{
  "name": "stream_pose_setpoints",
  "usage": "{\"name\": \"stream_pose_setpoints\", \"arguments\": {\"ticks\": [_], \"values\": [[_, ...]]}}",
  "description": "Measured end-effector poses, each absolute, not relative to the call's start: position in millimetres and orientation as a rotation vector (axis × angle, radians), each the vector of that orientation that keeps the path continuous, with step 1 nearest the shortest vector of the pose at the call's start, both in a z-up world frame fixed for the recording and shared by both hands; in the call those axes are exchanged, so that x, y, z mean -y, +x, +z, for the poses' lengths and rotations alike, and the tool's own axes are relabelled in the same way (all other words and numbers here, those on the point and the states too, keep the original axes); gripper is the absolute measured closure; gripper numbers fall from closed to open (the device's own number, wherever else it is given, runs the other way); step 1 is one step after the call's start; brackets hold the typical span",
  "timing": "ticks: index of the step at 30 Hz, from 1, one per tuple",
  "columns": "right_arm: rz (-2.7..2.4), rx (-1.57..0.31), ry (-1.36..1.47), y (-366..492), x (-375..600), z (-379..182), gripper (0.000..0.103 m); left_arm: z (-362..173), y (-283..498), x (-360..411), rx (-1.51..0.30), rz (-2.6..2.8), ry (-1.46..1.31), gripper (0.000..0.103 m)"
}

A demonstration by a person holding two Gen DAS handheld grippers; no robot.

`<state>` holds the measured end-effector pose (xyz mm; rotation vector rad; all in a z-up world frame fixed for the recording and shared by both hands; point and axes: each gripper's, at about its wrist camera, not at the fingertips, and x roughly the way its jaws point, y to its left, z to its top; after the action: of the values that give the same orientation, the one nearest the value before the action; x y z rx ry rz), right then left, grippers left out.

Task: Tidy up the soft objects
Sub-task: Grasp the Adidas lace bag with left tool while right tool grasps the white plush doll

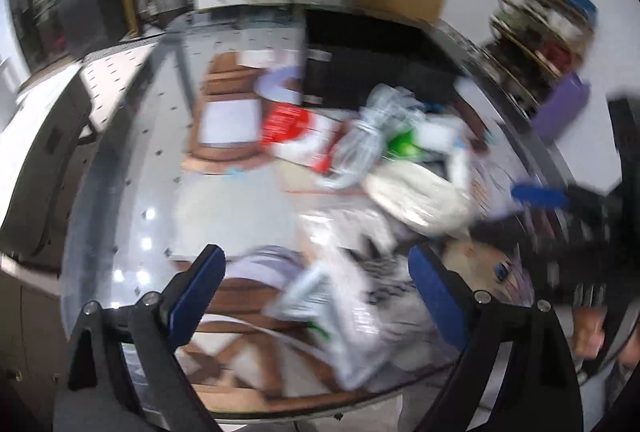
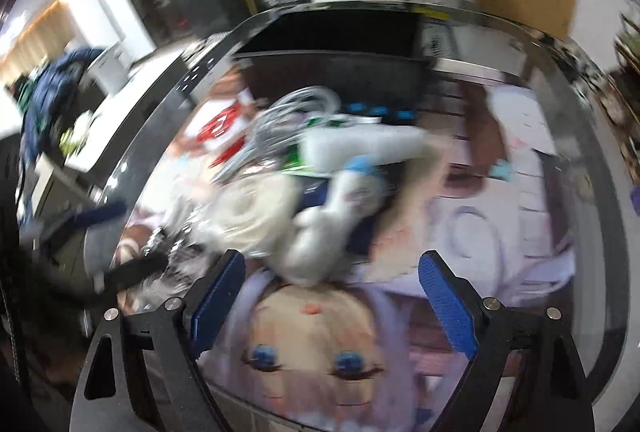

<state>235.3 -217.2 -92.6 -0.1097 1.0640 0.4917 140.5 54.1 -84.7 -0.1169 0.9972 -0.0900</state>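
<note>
Both grippers poised over a heap of soft things on the glass desk; nothing gripped.

The right gripper (image 2: pixel 332 296) has its jaws spread, and a plush doll's face (image 2: pixel 316 344) lies directly below and between them, untouched by the pads as far as the blur allows. The doll's long axis appears to run away from the jaws toward the white stuffed toy (image 2: pixel 320 232) and the coiled cream cord (image 2: pixel 256 216) beyond. The left gripper (image 1: pixel 316 296) is likewise spread, above a clear plastic bag (image 1: pixel 340 316); the doll lies off to its right at the frame edge. The right hand is judged the nearer to the doll. Both grippers pitch steeply down toward the desk (image 1: pixel 132 224). Frames are motion-blurred, so contact is uncertain.
</note>
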Motion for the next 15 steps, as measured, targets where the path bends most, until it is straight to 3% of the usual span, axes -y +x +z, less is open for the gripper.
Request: {"name": "stream_pose_setpoints", "arguments": {"ticks": [2,9,10,13,15], "values": [[0.470,-1.077,-0.086,241,226,-96,0.021,-87,141,-36,-1.007,-0.118,-0.083,0.010],[0.440,-1.100,0.024,268,224,-106,0.021,-101,157,-8,-1.053,-0.083,-0.015,0.012],[0.445,-1.101,0.007,269,221,-106,0.021,-102,159,-8,-1.054,-0.077,-0.014,0.024],[0.447,-1.105,-0.064,271,207,-115,0.024,-108,161,-12,-1.083,-0.081,-0.027,0.044],[0.460,-1.111,-0.067,271,203,-117,0.041,-112,161,-15,-1.092,-0.093,-0.035,0.046]]}}
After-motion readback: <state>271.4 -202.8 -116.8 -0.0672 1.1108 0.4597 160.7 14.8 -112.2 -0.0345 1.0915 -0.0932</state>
